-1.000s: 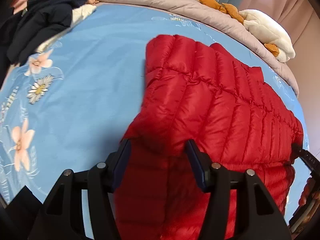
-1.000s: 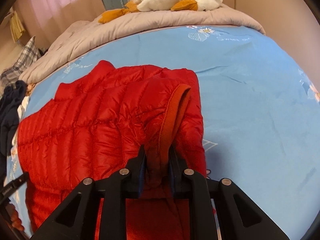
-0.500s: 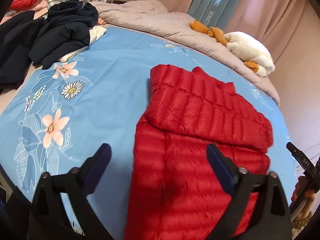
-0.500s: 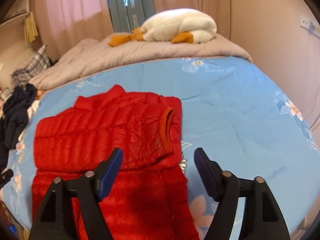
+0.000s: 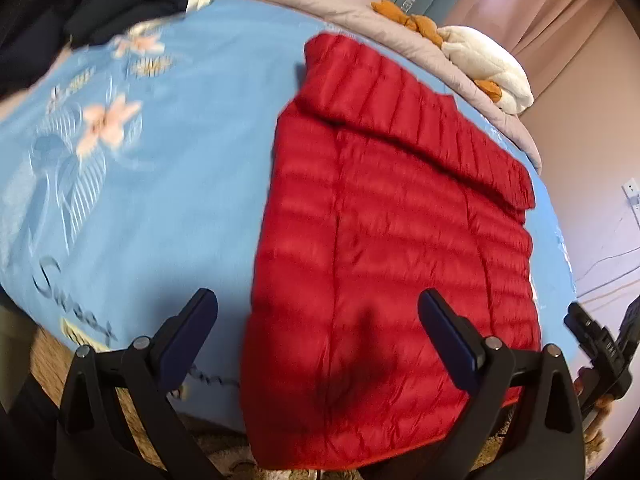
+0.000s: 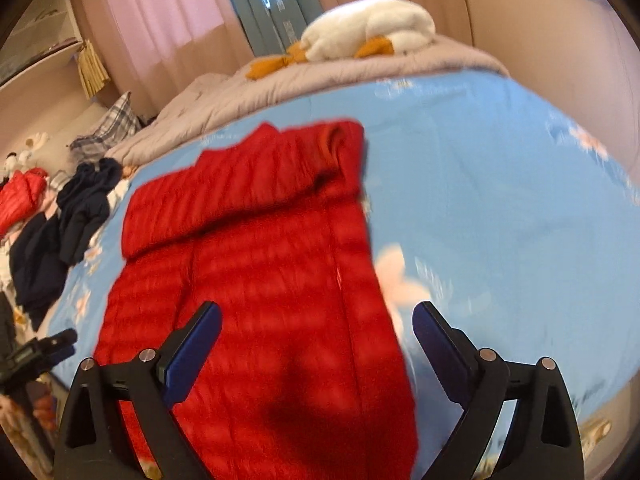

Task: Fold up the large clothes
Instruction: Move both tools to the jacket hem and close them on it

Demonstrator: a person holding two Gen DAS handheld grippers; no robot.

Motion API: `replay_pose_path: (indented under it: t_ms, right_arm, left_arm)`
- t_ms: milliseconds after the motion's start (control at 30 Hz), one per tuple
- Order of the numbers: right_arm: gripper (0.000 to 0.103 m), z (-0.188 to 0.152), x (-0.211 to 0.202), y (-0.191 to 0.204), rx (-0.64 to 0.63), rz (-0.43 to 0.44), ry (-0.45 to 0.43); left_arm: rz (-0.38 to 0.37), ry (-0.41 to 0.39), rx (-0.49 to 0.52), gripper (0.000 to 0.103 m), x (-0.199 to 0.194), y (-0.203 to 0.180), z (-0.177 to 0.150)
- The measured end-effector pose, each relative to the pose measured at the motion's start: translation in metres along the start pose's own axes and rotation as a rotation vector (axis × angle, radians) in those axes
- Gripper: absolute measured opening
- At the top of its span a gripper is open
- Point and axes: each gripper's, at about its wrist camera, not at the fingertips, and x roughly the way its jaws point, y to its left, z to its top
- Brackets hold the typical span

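Note:
A red quilted down jacket (image 5: 392,240) lies flat on the blue floral bed sheet (image 5: 160,184), its far part folded back toward me; its near hem hangs over the bed's front edge. It also shows in the right wrist view (image 6: 264,264). My left gripper (image 5: 316,320) is open and empty, above the jacket's near left part. My right gripper (image 6: 316,332) is open and empty, above the jacket's near right part. The right gripper's body shows at the right edge of the left wrist view (image 5: 600,344).
A grey duvet (image 6: 320,80) with a white plush duck (image 6: 368,28) lies at the far side. Dark navy clothes (image 5: 96,4) are piled at the far left, seen too in the right wrist view (image 6: 60,232), beside another red garment (image 6: 20,200).
Both grippers let go of the folded-over jacket part, opened wide and drew back toward the bed's near edge. The folded part now lies on the jacket.

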Motion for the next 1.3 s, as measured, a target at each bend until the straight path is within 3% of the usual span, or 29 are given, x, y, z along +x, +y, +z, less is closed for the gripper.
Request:
replay_pose_path:
  t_ms: [233,533,833,1000,1100,1133,1167,1233,1300]
  right_arm:
    - [0.096,-0.038,-0.004,-0.022,0.043,-0.029,0.058]
    - [0.095,-0.065,0.004,-0.025,0.063,-0.003,0.127]
    - [0.083,-0.071,0.008,-0.017,0.027,0.03,0.134]
    - [0.073,-0.074,0.008,-0.016,0.004,0.029,0.124]
    - [0.06,-0.075,0.009,-0.013,-0.01,0.039,0.115]
    - [0.055,-0.075,0.01,-0.012,-0.016,0.039,0.113]
    - [0.045,-0.075,0.01,-0.011,-0.017,0.043,0.11]
    - [0.03,-0.074,0.011,-0.008,-0.015,0.078,0.11]
    - [0.024,-0.073,0.009,-0.005,-0.017,0.093,0.107]
  left_arm:
    - [-0.014,0.038,-0.005,0.099,0.006,0.012,-0.029]
    - [-0.059,0.061,-0.004,0.092,0.005,0.018,-0.05]
    - [-0.101,0.082,0.01,0.084,0.008,0.012,-0.067]
    - [-0.123,0.085,0.017,0.067,0.01,0.011,-0.069]
    - [-0.108,0.073,0.035,0.045,0.01,0.006,-0.07]
    - [-0.14,0.079,0.036,0.029,0.01,0.005,-0.07]
    - [-0.175,0.091,0.026,0.021,0.012,0.005,-0.07]
    - [-0.16,0.091,0.033,0.018,0.012,0.001,-0.07]
    - [-0.145,0.071,0.055,0.015,0.005,-0.005,-0.069]
